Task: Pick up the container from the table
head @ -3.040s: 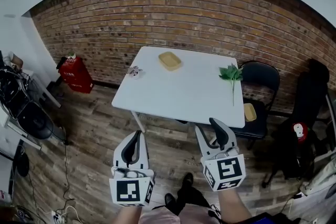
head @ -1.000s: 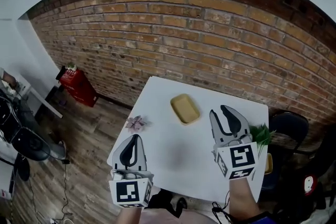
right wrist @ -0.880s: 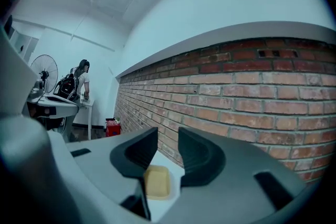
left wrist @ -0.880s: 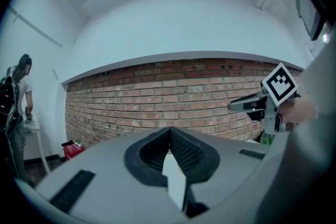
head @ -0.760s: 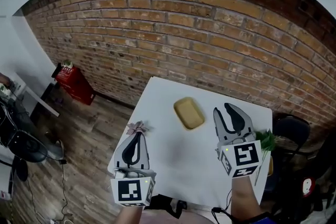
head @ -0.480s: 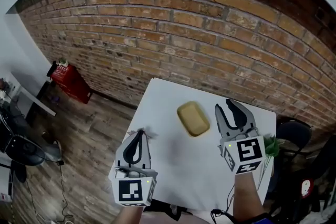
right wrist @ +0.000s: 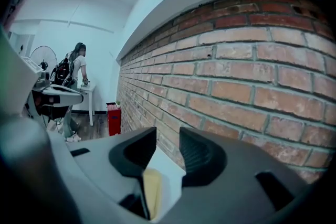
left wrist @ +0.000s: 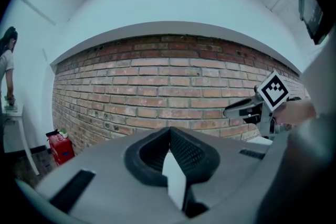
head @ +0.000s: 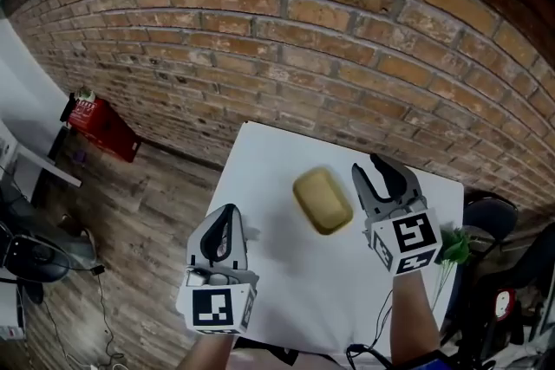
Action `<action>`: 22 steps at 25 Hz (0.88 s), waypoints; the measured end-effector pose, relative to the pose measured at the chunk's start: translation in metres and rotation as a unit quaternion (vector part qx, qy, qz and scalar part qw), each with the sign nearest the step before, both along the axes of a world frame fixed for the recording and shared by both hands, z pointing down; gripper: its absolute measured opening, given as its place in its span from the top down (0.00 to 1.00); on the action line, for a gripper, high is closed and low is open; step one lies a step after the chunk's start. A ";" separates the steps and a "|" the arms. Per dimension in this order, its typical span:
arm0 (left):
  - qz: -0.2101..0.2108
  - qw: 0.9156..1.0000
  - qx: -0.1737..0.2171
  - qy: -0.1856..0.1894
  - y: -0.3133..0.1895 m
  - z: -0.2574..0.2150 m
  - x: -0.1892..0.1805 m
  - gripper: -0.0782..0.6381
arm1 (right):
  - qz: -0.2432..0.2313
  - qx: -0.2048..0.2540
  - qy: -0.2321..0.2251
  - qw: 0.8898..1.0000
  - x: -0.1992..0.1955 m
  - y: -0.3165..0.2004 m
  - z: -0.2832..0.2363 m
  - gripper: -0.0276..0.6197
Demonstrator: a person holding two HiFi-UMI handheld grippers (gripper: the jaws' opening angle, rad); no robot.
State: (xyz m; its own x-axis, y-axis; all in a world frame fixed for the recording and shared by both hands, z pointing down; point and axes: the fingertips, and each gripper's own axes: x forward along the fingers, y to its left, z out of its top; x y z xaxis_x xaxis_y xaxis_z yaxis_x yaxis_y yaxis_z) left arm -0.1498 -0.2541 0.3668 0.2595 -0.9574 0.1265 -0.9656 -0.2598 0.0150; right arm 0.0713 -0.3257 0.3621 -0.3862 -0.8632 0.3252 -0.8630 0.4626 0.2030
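Container (head: 323, 199), a shallow yellow tray, lying flat on the far half of the white table (head: 286, 290), near the brick wall (head: 303, 30). Right gripper (head: 371, 167) hovering just beside its right edge, jaws standing apart and just now opening wider, gripping nothing, with only the yellow rim showing low through the gap. Left gripper (head: 227, 217) hanging over the table's left edge, well apart from the container, jaws pressing together at the tips, holding nothing.
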 end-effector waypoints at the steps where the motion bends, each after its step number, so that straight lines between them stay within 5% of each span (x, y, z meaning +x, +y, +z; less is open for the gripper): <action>1: 0.001 1.000 -0.003 0.000 -0.005 0.004 0.001 0.88 | -0.002 -0.006 0.001 1.000 0.001 -0.005 0.006 0.74; 22: 0.029 0.997 -0.073 0.007 -0.033 0.076 0.020 0.88 | -0.022 -0.170 0.029 0.985 0.010 -0.019 0.167 0.71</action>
